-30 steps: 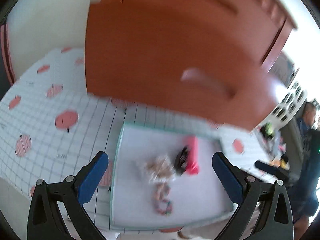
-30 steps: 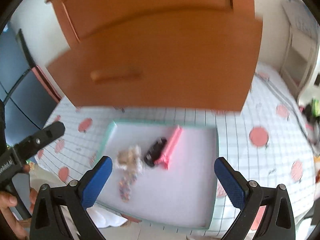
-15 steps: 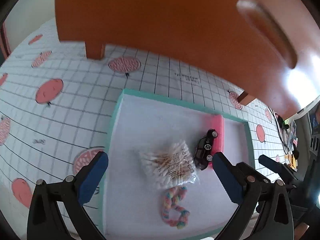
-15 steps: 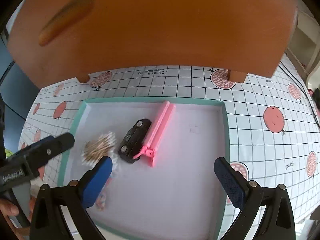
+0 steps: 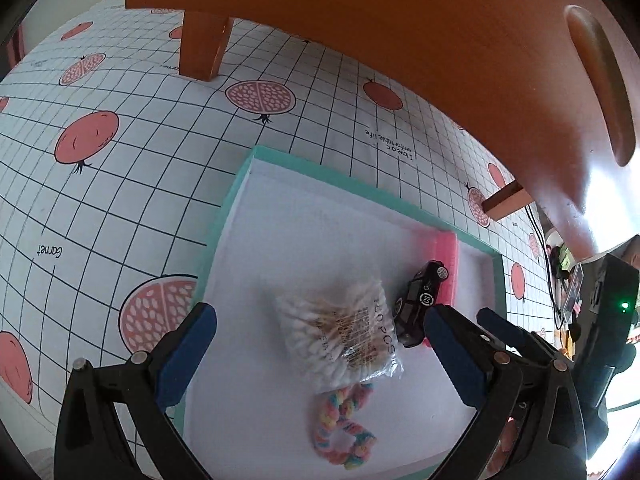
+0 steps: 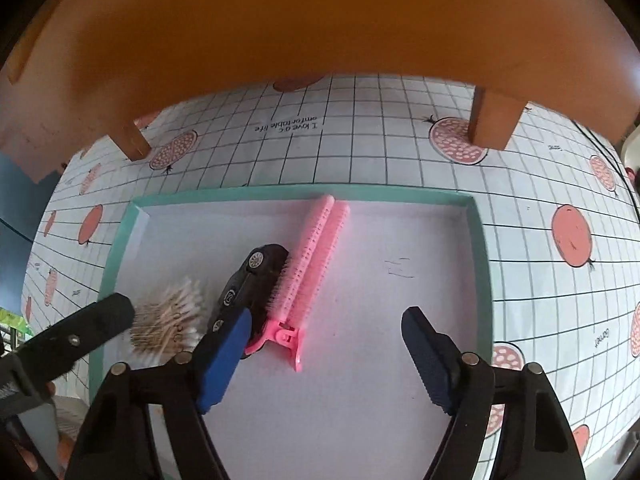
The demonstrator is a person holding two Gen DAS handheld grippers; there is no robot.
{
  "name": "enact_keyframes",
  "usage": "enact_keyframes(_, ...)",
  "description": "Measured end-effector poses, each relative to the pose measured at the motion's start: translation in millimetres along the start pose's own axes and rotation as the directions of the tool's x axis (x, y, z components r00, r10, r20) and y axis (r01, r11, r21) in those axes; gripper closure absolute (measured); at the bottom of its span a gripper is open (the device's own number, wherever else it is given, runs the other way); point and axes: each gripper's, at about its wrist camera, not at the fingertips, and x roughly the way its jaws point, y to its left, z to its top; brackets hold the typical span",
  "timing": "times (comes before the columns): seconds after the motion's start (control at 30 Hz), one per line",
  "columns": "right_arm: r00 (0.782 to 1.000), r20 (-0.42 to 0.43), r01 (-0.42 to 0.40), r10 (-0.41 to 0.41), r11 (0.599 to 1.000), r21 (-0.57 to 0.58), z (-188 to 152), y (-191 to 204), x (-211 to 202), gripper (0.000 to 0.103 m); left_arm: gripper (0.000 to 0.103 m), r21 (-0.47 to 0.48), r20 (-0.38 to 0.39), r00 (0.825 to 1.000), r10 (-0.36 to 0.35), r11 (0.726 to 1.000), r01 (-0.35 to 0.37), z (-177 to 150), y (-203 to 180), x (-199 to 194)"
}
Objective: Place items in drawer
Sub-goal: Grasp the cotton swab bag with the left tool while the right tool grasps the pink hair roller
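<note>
both grippers dropped toward the tray [image 6: 478, 240], jaws spread; i risk my right gripper [image 6: 324, 356] nudging the toy car [image 6: 250, 280] off the pink clip [image 6: 310, 276].

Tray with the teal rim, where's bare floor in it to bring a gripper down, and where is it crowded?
Bare: the tray floor from the pink hair clip to the far-side rim, and the strip between the cotton swab bag and the rim nearest the cabinet. Crowded: swab bag, toy car, clip and pastel hair tie cluster together, the car touching the clip.
</note>
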Motion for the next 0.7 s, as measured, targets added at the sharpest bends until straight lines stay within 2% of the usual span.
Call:
enact_keyframes(0.07,1.000,-0.007,-0.002,0.002,1.000,0.001,-0.3,0.3,3.0,0.026,0.000,0.008,-0.009,1.000,0.000,1.000,0.000,-1.1,-1.4,3.6)
enact_keyframes(0.17,1.000,-0.014,0.001,-0.001,1.000,0.004,-0.6,0.3,8.0,0.041,0.000,0.024,-0.025,1.000,-0.004,1.000,0.004,-2.0,-3.3,8.9)
enact_keyframes(0.23,1.000,-0.020,-0.013,0.013,1.000,0.011,-0.8,0.2,10.0,0.047,0.000,0.034,-0.035,0.999,-0.006,0.999,0.008,-2.6,-4.8,12.2)
enact_keyframes(0.3,1.000,-0.023,-0.020,0.021,1.000,0.015,-1.0,2.3,12.5,0.064,0.000,0.046,-0.040,0.999,-0.007,0.999,0.009,-3.1,-6.6,13.7)
enact_keyframes(0.37,0.999,-0.032,-0.023,0.023,0.999,0.027,-0.9,2.7,13.4,0.073,0.000,0.057,-0.042,0.999,-0.004,0.998,0.006,-3.8,-8.8,14.3)
enact_keyframes(0.7,0.998,-0.058,-0.017,0.021,0.997,0.077,-9.4,-11.9,5.5,0.074,0.000,0.076,-0.050,0.998,0.031,0.997,-0.027,-6.3,-17.3,24.7)
